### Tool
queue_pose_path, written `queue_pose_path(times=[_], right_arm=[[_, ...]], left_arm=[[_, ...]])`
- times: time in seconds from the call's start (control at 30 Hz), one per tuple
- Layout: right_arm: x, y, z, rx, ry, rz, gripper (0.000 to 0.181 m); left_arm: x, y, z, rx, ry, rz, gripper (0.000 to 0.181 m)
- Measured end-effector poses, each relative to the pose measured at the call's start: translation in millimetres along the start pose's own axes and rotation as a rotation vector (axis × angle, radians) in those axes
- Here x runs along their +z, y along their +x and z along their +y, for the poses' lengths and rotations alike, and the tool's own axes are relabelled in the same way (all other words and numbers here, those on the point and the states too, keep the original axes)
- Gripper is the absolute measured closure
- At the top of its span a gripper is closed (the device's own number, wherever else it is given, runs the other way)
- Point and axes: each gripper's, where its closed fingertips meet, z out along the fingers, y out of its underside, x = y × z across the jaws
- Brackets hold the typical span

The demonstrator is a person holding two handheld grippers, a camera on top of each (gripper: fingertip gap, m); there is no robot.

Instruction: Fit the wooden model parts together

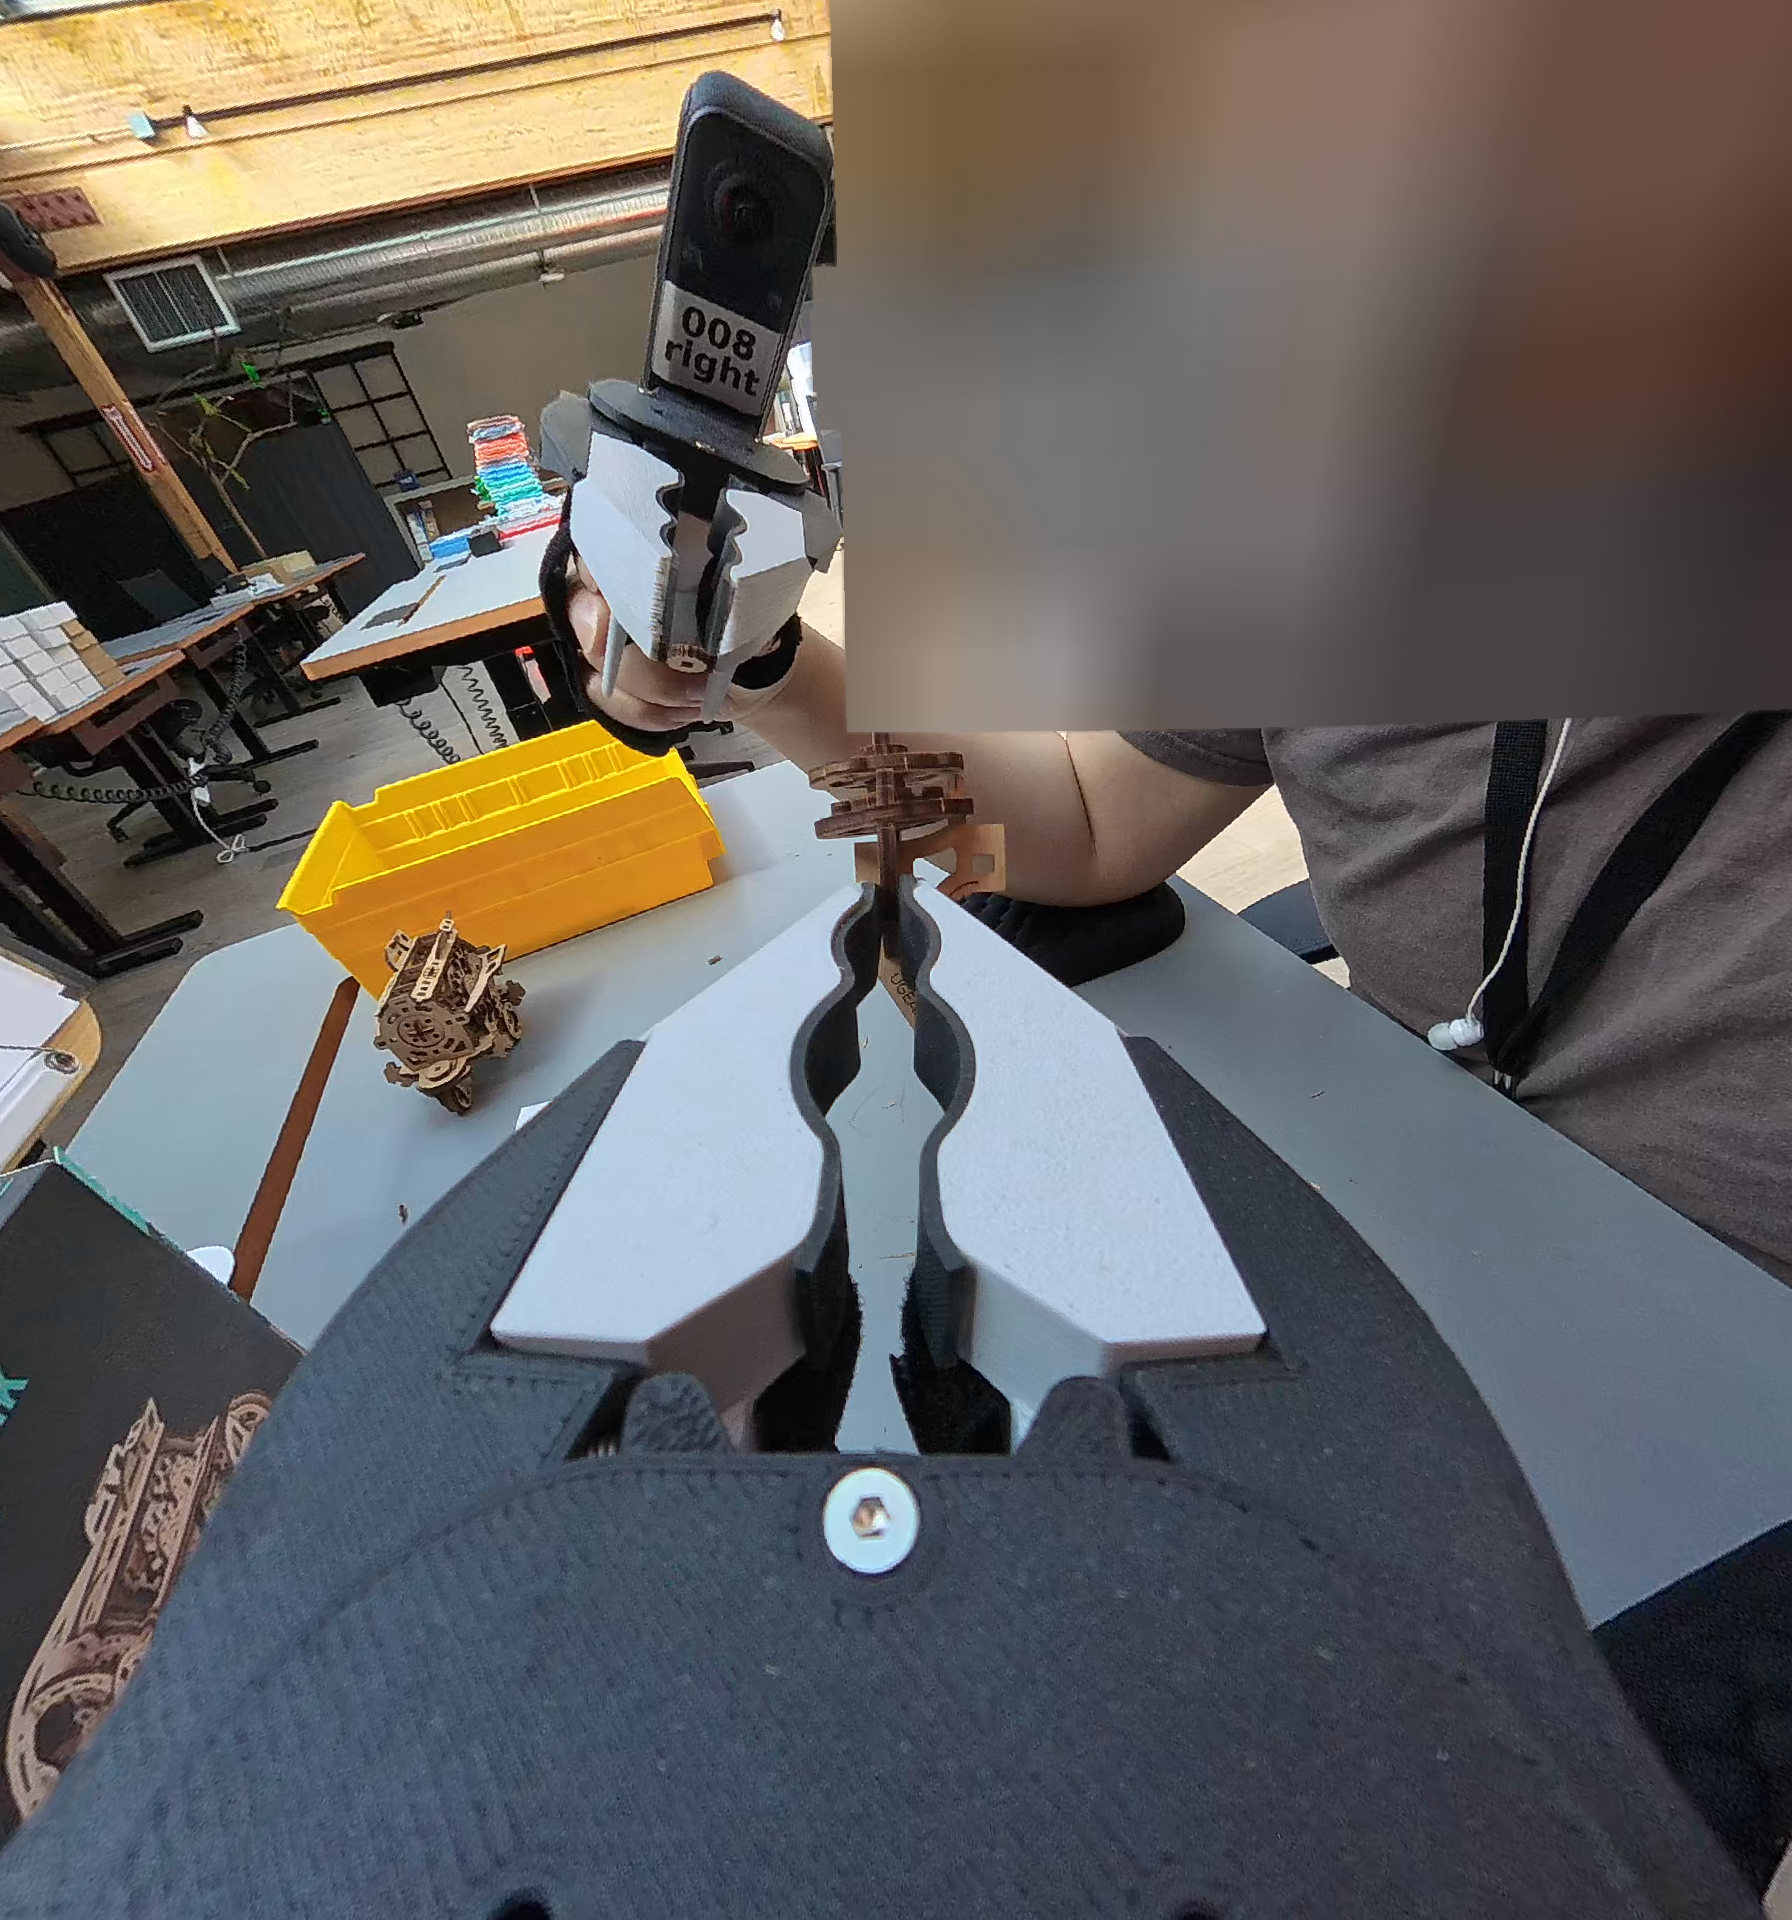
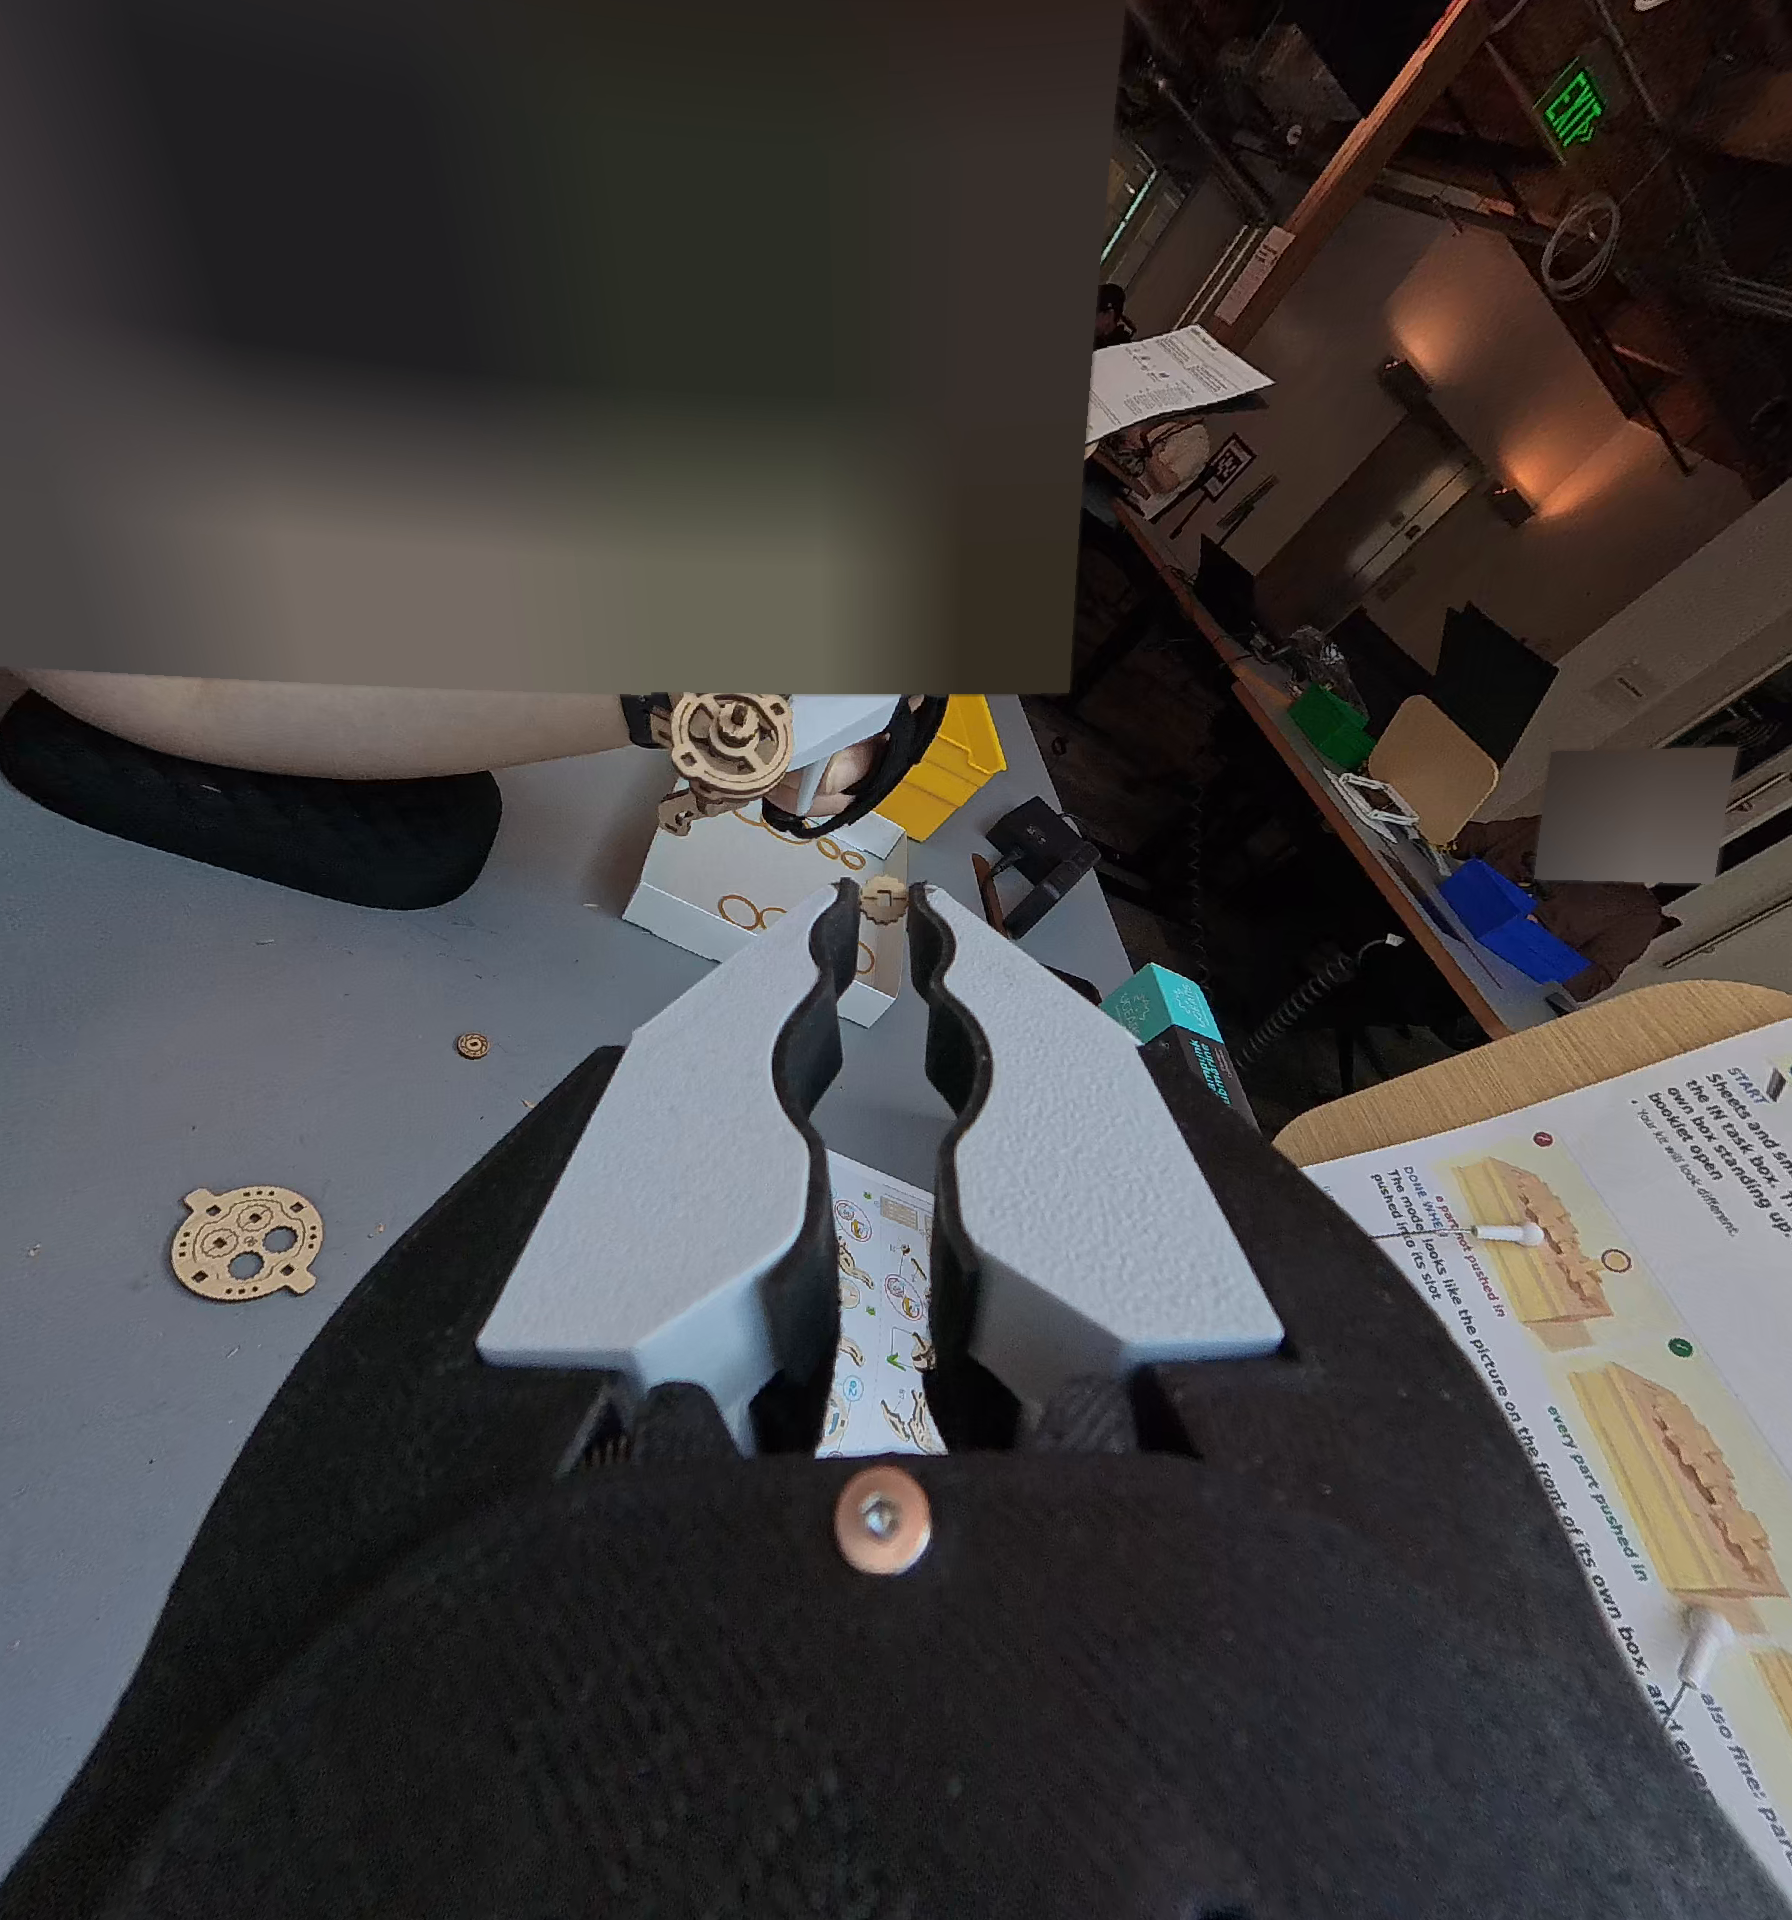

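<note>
Two grippers meet above a grey table (image 1: 1391, 1195), each clamped on a wooden piece. The left gripper (image 1: 887, 896) pinches the flat stem of a layered gear assembly (image 1: 892, 795) at the very tips of its fingers, so the stacked discs stand out beyond the tips while the stem runs back into the narrow gap between the jaws. In the right wrist view the same gear assembly (image 2: 731, 743) shows face-on, held up over a white box (image 2: 767, 894) that sits on the table.

The right gripper (image 2: 884, 899) grips a small toothed wooden disc (image 2: 884, 900), caught between its fingertips with its rim poking out ahead of them; the jaws are nearly together on it. From the left wrist view the right gripper (image 1: 686, 655) hangs higher up and points down toward the gear assembly, with the small disc (image 1: 686, 657) at its tip, and the two pieces are apart.

On the table, a finished wooden model (image 1: 445, 1013) stands near a yellow bin (image 1: 518, 842), well to the left of the left jaws. A flat perforated wooden plate (image 2: 246, 1242) and a tiny wooden ring (image 2: 472, 1045) lie loose to the left of the right gripper. A dark kit box (image 1: 92, 1507) sits at the near left corner, and a printed instruction sheet (image 2: 1640, 1351) lies to the right.
</note>
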Motion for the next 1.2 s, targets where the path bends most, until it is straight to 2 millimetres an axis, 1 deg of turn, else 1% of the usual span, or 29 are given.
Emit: queue_pose_path(times=[0.43,1.2], right_arm=[[0,0,3,0.012,-0.013,-0.004,0.173],[3,-1,10,0.02,-0.048,-0.014,0.173]], left_arm=[[-15,1,-13,0.022,0.047,-0.029,0.181],[-14,4,-12,0.019,0.034,-0.014,0.181]])
